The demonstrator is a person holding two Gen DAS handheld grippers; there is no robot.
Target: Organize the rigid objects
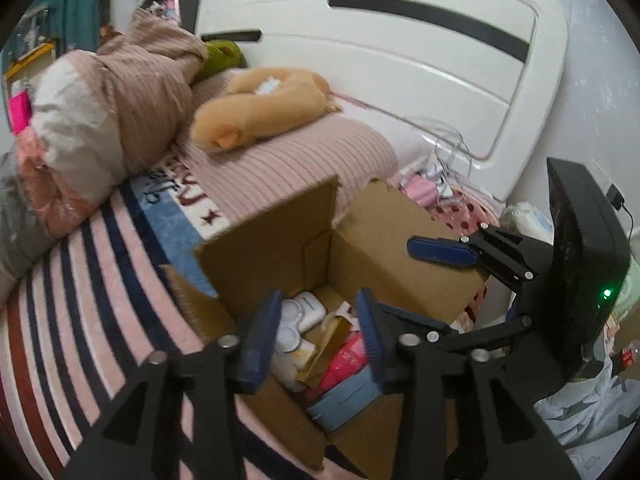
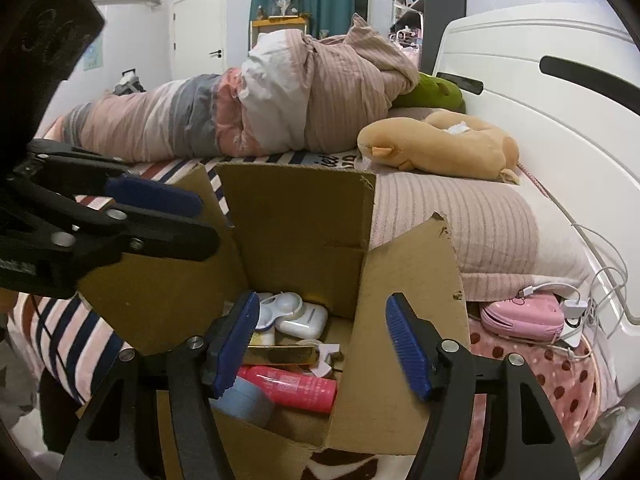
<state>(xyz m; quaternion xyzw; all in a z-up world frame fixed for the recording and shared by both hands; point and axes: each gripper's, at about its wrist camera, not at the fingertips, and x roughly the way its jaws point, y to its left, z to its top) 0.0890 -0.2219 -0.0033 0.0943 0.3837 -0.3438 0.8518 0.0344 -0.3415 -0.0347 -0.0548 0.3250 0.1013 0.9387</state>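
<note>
We found the cardboard box (image 2: 304, 232) on the bed already holding a pink tube (image 2: 292, 386), a white case (image 2: 304, 320) and a gold box (image 2: 280, 354). Our left gripper (image 1: 320, 336) and right gripper (image 2: 320, 344) hung over it, jaws apart, empty; little seemed left.

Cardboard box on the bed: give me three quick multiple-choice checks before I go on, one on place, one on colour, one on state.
1. Where does the pink tube lie?
A. inside the cardboard box
B. on the pillow
C. on the floor

2. What colour are the gripper pads?
A. red
B. blue
C. green

3. How does the right gripper stand?
A. shut on the tube
B. shut on a flap
C. open, holding nothing

Answers:
1 A, the tube rests among the items at the box's bottom.
2 B, both ribbed pads show blue.
3 C, its jaws stand apart over the box with nothing pressed between them.
</note>
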